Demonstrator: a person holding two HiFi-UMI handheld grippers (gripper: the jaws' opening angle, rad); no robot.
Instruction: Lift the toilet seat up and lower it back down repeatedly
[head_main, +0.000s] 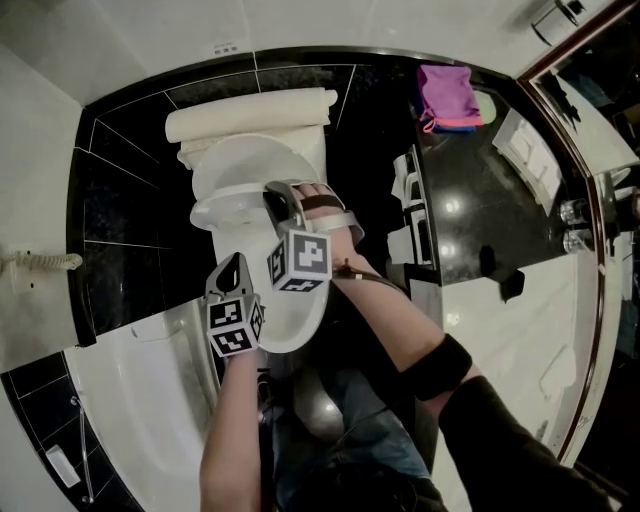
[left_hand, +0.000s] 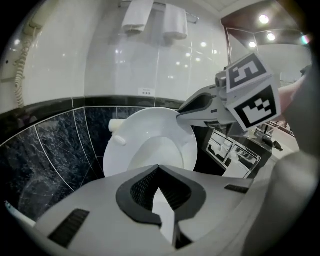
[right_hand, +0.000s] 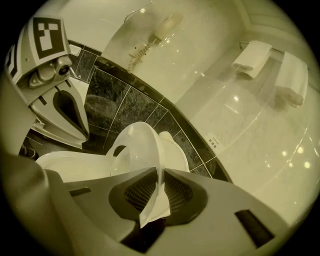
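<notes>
Right jaws: right gripper (right_hand: 159, 175) is closed on the thin rim of the toilet seat (right_hand: 142, 145). The pads press it from both sides and I see it edge-on.
Left jaws: left gripper (left_hand: 159, 169) has its tips together with nothing gripped that I can make out. A white sliver shows low between the pads — likely the porcelain behind.
Seat position: partway up, clear of the bowl (head_main: 300, 330), underside turned toward my left gripper.
Seat from jaws: straight ahead of the right jaws, rising toward frame centre in the right gripper view.
Long axis: from the free rim back to the hinge by the tank (head_main: 250, 115), running bottom to top of the head view and tilted upward.
Nearer hand: the right, already on the seat. The left sits lower left of it, apart from the seat.
Coming move: my judgement — the rim can only swing in an arc about the hinge, so my right wrist must follow that arc.
</notes>
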